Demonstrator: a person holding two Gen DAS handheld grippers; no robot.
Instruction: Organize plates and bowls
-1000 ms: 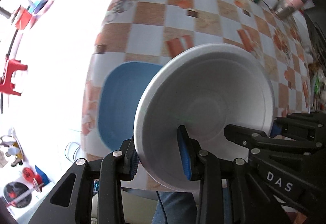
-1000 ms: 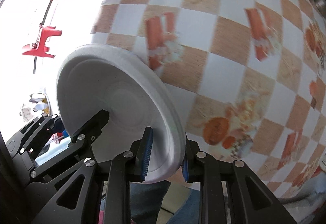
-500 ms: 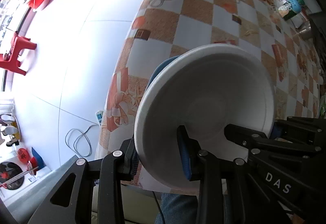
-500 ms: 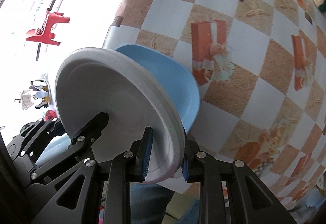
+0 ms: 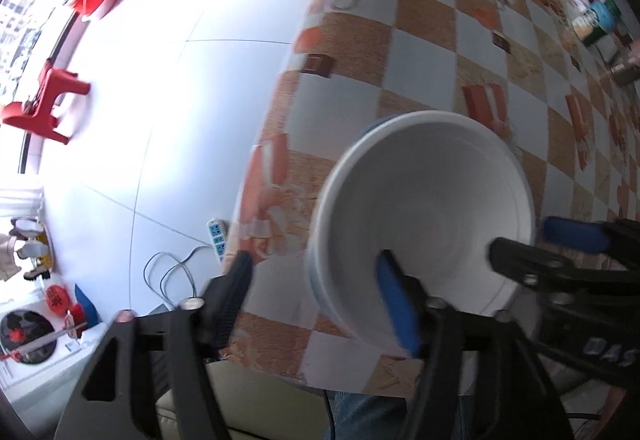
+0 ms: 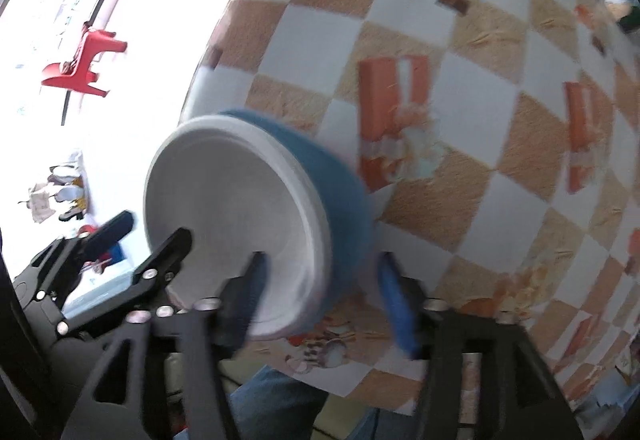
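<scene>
A white foam bowl (image 5: 432, 207) sits nested inside a blue bowl (image 6: 340, 199) near the front left corner of the checkered table (image 5: 440, 51). Only a sliver of the blue bowl's rim (image 5: 370, 125) shows in the left wrist view. My left gripper (image 5: 316, 304) is open, its jaws standing on either side of the white bowl's near rim, apart from it. My right gripper (image 6: 320, 292) is open too, straddling the near rims of both bowls (image 6: 240, 224). The frames are blurred by motion.
The table edge (image 5: 256, 199) runs just left of the bowls, with white floor, a power strip (image 5: 216, 236) and a red stool (image 5: 44, 103) beyond. Jars and cans (image 5: 596, 21) stand at the table's far right.
Both grippers were shut on the white bowl's rim and carried it over the blue bowl. Now both have opened and the white bowl rests inside the blue one.
</scene>
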